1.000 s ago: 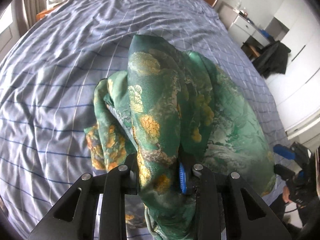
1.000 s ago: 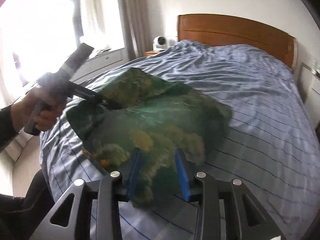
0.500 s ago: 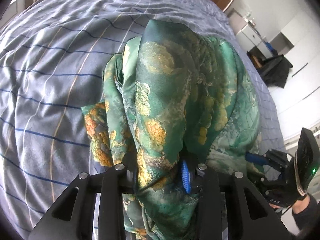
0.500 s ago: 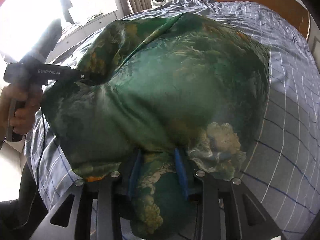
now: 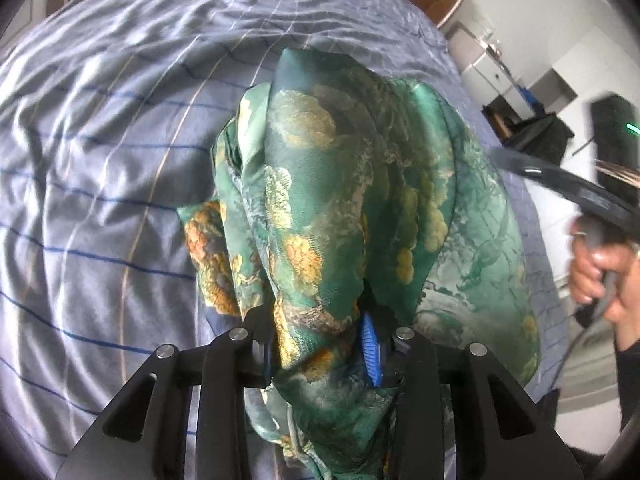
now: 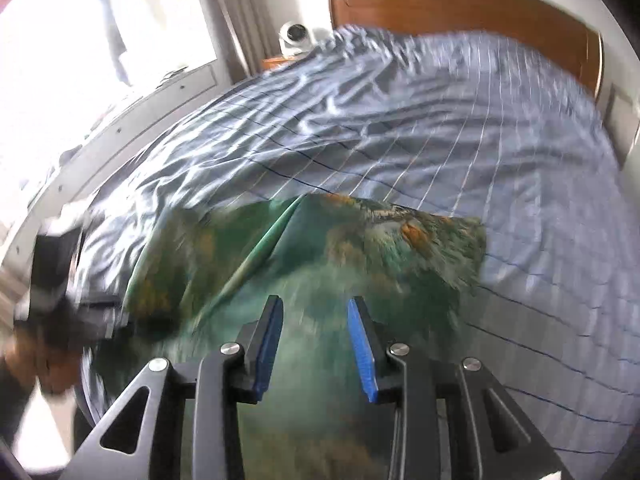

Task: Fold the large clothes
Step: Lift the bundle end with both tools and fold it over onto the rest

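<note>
A large green silky garment with gold and orange flower print (image 5: 352,200) lies bunched on the blue striped bed (image 5: 100,160). My left gripper (image 5: 320,344) is shut on a thick fold of it, cloth draped over the jaws. In the right wrist view the garment (image 6: 320,248) spreads flat over the bed, blurred by motion. My right gripper (image 6: 314,344) is open above it, blue pads apart with no cloth between them. The right gripper's body and the hand show at the right of the left wrist view (image 5: 600,208).
A wooden headboard (image 6: 460,4) stands at the far end of the bed. A white camera (image 6: 296,36) sits on a nightstand by the window. White drawers and dark clothes (image 5: 536,136) stand beside the bed's right side.
My right gripper has let go of the garment and pulled back; the cloth has dropped flat onto the bed. My left gripper still holds its fold and has shifted slightly.
</note>
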The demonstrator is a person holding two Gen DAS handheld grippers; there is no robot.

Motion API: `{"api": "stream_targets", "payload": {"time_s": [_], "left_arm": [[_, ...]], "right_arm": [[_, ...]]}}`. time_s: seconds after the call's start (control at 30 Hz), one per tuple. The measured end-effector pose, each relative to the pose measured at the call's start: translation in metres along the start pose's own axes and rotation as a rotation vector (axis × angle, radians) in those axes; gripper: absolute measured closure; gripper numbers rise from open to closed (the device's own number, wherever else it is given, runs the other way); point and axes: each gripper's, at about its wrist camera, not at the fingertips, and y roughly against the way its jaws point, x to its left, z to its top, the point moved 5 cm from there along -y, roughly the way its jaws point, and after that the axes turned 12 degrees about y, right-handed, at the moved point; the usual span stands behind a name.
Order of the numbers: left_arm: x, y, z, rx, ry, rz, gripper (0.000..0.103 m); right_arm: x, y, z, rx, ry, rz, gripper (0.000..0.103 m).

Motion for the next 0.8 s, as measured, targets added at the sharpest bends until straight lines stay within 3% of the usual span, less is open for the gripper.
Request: {"api": "stream_targets", "payload": {"time_s": [0.13,0.23,0.4,0.57,0.7,0.8], "left_arm": [[0.007,-0.008,-0.001,0.004,0.018,0.013,0.069],[0.008,-0.013,-0.001,0.008,0.024,0.021,0.067],[0.007,-0.01,-0.005,0.007,0.016,0.004,0.066],[0.01,-0.01,-0.004,0.012,0.018,-0.008,0.066],[0.01,-0.009,-0.004,0.01,0.02,-0.01,0.066],[0.009,-0.009,-0.005,0.011,0.018,-0.011,0.065]], "right_arm": [[0.002,-0.079,-0.014,0.19,-0.088,0.036,0.069],[0.002,-0.105,-0.028,0.228,-0.059,0.0,0.069],[0.006,-0.072,-0.028,0.148,-0.053,0.012,0.069],[0.034,0.024,-0.068,0.016,0.032,0.071,0.069],[0.059,0.065,-0.11,0.04,0.121,0.088,0.067],[0.062,0.048,-0.135,0.148,0.137,0.052,0.067]]}}
